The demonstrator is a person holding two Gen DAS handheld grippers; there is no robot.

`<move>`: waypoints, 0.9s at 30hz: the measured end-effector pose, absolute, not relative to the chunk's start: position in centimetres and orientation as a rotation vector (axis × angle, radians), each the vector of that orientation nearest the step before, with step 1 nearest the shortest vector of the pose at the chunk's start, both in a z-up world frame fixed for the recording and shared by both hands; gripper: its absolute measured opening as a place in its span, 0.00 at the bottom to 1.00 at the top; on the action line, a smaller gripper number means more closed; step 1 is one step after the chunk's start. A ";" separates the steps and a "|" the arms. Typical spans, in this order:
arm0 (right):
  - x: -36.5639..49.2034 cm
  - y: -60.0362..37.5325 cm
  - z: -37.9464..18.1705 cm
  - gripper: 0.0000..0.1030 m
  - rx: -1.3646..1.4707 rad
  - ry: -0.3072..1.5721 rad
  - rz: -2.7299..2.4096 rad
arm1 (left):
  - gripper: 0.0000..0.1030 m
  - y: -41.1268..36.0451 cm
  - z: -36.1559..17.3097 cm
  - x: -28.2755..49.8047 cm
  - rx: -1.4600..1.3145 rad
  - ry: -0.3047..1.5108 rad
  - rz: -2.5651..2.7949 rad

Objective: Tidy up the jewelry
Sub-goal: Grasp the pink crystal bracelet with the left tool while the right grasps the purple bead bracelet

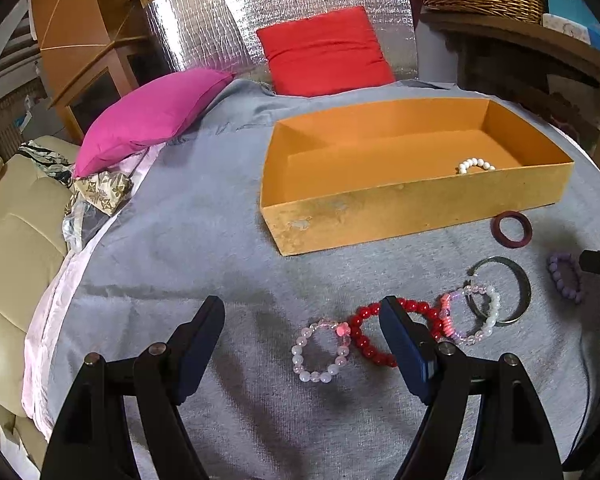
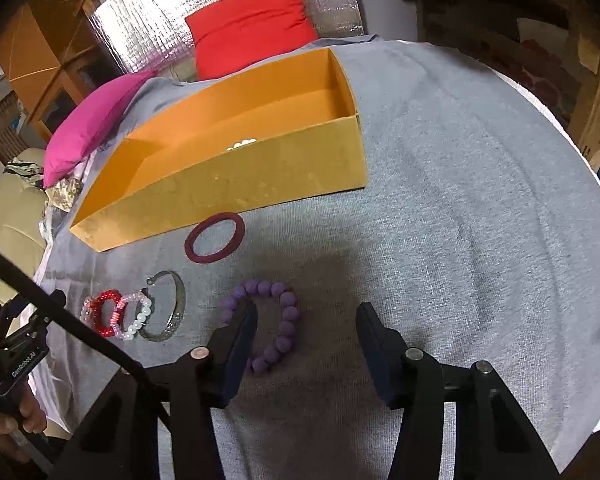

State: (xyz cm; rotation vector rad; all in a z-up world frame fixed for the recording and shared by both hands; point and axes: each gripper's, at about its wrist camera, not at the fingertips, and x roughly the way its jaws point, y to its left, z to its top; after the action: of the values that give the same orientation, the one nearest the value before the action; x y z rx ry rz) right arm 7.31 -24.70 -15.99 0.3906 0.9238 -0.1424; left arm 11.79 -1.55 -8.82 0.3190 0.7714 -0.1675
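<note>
Left wrist view: my left hand-held gripper [image 1: 302, 314] is spread wide w/ nothing between its fingers, above the grey cloth [image 1: 180, 220]. Just ahead lie a pale pink bead bracelet [image 1: 321, 351], a red bead bracelet [image 1: 394, 330], a silver bangle [image 1: 514, 292] & a maroon ring [image 1: 511, 229]. A white bead bracelet [image 1: 476, 165] sits inside the orange box [image 1: 400, 208].

Right wrist view: my right hand-held gripper [image 2: 306, 320] is partly spread, not pinching yet; the purple bead bracelet [image 2: 278, 320] lies on the cloth, its right side between the fingers, left finger over the loop.
</note>
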 end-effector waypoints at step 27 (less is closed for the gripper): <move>6.8 -26.6 -16.3 0.45 0.451 0.919 -0.118 | 0.59 2.2 -11.9 13.5 0.123 0.977 -0.401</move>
State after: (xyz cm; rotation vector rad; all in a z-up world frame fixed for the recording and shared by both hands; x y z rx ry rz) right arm 6.76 -26.59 -16.27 0.4505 0.9185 -0.1184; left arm 13.55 2.20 -11.94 0.1225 0.9775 -0.4012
